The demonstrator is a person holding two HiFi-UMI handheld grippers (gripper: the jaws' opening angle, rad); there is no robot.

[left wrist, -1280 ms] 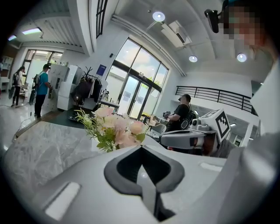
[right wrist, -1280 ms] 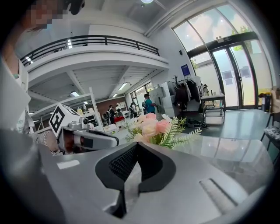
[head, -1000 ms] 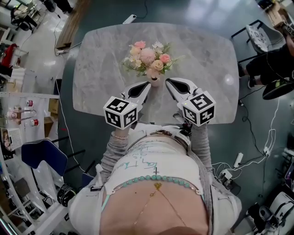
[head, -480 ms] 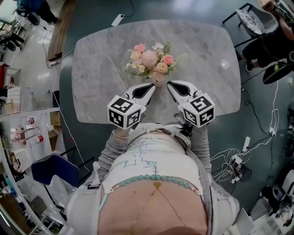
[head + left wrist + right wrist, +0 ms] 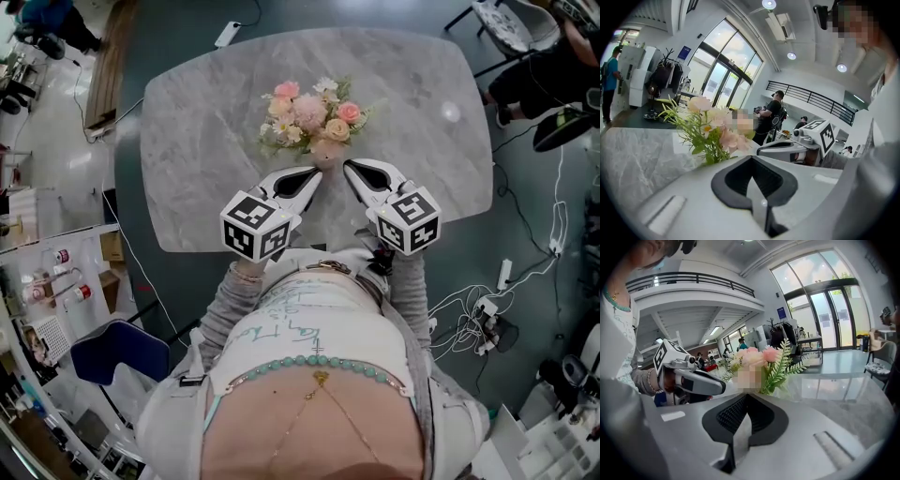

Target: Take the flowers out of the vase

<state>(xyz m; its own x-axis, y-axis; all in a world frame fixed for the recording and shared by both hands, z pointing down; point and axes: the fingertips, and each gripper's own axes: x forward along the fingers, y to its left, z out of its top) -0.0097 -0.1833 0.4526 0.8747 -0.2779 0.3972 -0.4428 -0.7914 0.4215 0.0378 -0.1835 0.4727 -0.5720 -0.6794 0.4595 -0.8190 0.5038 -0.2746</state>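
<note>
Both tongs hover over the near part of the marble table [image 5: 202,112], the left gripper [image 5: 318,177] and the right gripper [image 5: 348,168] each with jaws pressed together on nothing. The flowers [image 5: 309,114] stand in their small vase [image 5: 326,154] just beyond the two tips, untouched.

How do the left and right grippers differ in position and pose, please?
The left gripper sits left of the vase, pointing forward and rightward; the right gripper sits right of it, pointing forward and leftward. The right tip reaches slightly farther forward. Both are shut, empty, and short of the flowers.
</note>
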